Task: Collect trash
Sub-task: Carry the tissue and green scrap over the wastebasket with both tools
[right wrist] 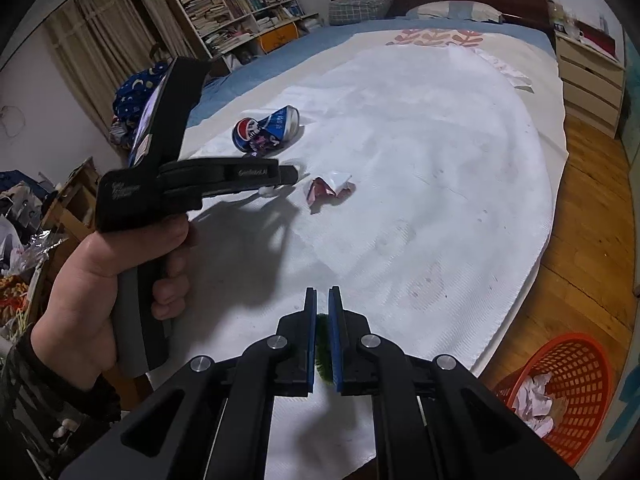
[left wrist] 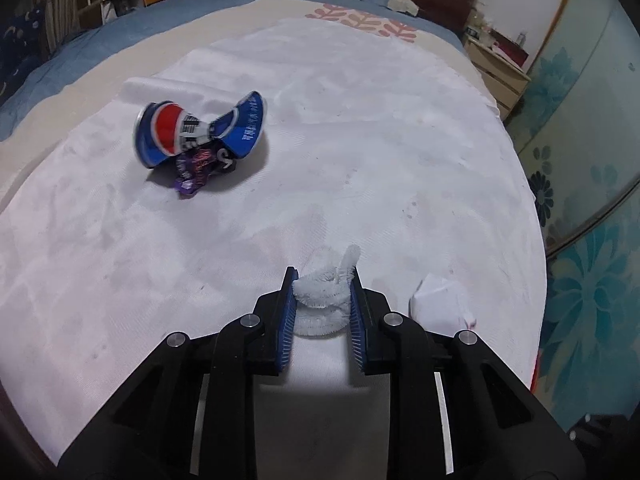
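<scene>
My left gripper is shut on a white fuzzy pipe-cleaner coil low over the white cloth on the bed. A crumpled white paper lies just right of it. Farther left lie a crushed blue Pepsi can and a purple wrapper under it. In the right wrist view my right gripper is shut on a green fuzzy piece near the cloth's front edge. A hand holds the left gripper to the left, with the crumpled paper beside it and the can beyond.
An orange plastic basket holding crumpled paper stands on the wooden floor at the lower right. More paper scraps lie at the cloth's far right. A bookshelf and a nightstand flank the bed.
</scene>
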Demonstrator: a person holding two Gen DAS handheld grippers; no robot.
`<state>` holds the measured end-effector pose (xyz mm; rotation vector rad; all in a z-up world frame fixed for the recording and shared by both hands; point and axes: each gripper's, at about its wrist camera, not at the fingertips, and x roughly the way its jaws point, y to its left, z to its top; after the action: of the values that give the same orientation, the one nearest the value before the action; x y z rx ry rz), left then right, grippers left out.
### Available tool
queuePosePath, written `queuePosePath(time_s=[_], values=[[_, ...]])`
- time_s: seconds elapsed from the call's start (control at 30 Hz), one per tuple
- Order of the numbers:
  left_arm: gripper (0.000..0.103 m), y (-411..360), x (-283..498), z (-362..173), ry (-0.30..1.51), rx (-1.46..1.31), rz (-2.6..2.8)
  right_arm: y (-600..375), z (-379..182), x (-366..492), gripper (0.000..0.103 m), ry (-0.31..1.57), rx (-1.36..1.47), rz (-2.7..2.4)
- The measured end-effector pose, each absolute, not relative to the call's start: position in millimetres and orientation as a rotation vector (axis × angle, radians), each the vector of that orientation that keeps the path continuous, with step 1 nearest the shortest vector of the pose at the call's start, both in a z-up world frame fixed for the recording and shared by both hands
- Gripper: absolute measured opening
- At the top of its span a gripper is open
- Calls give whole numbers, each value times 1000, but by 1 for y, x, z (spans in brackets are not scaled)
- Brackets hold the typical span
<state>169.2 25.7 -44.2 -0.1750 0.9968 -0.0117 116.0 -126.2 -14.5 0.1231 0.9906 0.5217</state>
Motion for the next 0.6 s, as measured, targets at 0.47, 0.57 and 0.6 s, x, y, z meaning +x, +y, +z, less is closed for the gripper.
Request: queuePosePath(time_s=[0.47, 0.57, 0.6], values=[[24, -20, 84, 120, 679, -174, -124, -228, 74, 91, 8, 776, 128, 443], [24, -76, 75, 149, 592, -134, -210, -297, 111, 76, 8, 686, 133, 353], [24, -96, 77, 151, 583, -119, -245, -324, 119, 69, 8, 662, 136, 310]])
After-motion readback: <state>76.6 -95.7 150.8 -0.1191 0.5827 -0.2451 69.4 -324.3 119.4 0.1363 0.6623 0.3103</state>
